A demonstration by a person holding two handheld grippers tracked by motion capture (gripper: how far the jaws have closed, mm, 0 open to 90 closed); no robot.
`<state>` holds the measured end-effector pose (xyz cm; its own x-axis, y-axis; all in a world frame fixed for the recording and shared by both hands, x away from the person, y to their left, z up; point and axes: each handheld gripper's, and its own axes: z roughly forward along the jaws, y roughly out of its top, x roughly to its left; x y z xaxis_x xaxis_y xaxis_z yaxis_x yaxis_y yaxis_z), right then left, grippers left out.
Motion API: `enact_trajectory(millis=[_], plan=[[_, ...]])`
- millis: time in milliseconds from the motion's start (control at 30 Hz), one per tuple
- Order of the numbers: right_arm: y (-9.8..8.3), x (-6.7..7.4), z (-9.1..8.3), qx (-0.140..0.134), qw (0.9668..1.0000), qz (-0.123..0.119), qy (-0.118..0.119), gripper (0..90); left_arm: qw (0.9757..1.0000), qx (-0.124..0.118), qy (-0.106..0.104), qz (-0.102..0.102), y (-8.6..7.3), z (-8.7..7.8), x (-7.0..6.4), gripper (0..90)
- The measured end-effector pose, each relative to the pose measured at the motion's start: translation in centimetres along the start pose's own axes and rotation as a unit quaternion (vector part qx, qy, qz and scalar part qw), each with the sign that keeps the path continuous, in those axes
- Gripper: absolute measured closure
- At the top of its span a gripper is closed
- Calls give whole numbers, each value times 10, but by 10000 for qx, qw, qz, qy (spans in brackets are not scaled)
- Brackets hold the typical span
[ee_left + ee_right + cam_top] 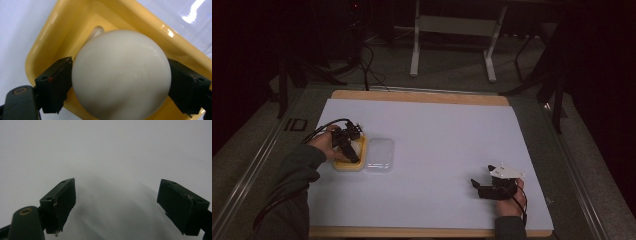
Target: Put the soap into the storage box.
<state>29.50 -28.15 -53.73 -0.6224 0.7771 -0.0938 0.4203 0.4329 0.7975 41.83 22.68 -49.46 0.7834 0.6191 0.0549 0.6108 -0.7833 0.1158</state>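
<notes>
We keep the left gripper (pixel 120 82) spread around the soap (pixel 121 75) (barely touching) over its dish (pixel 50 47); the right gripper (pixel 117 202) rests open, empty.

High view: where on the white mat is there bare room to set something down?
The mat lies bare between the clear lid and the right gripper, and along its far edge. It is crowded at the left, where the left gripper straddles the soap in the yellow dish.

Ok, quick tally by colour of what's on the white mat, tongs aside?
Yellow: 1, the tray
Cream-white: 1, the round soap in the tray
Clear: 1, the lid beside the tray
Total: 3
</notes>
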Motion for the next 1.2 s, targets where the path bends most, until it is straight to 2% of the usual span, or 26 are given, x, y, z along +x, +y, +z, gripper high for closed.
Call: enact_trajectory(millis=[233, 300, 500, 667, 867, 967, 1033, 1100, 1133, 1167, 1200], plan=[[0, 0, 0, 3, 10000, -9, -3, 153, 9997, -233, 34, -106, -3, -7, 1, 88], [0, 0, 0, 2, 10000, -9, 0, 153, 9996, -270, 83, -86, -4, -9, 2, 75], [0, 0, 0, 4, 10000, -6, -1, 153, 9991, -414, 60, -112, -9, -16, 2, 72], [0, 0, 0, 4, 10000, -10, -5, 153, 9981, -607, 1, -89, -13, -24, 0, 125], [0, 0, 0, 5, 10000, -11, -6, 153, 9960, -893, 59, -14, -16, -36, -3, 192], [0, 0, 0, 4, 10000, -9, -7, 153, 9939, -1102, 100, 29, -17, -43, -6, 228], [0, 0, 0, 7, 10000, -9, -8, 153, 9920, -1251, 187, 50, -17, -47, -9, 266], [0, 0, 0, 4, 10000, -17, -8, 153, 9894, -1438, 177, 84, -18, -51, -12, 323], [0, 0, 0, 4, 10000, -17, -8, 153, 9894, -1438, 177, 84, -18, -51, -12, 336], [0, 0, 0, 14, 10000, -12, -19, 153, 9860, -1647, 249, 80, -19, -55, -18, 353], [0, 0, 1, 20, 10000, -16, -26, 153, 9837, -1774, 262, 82, -20, -57, -20, 361]])
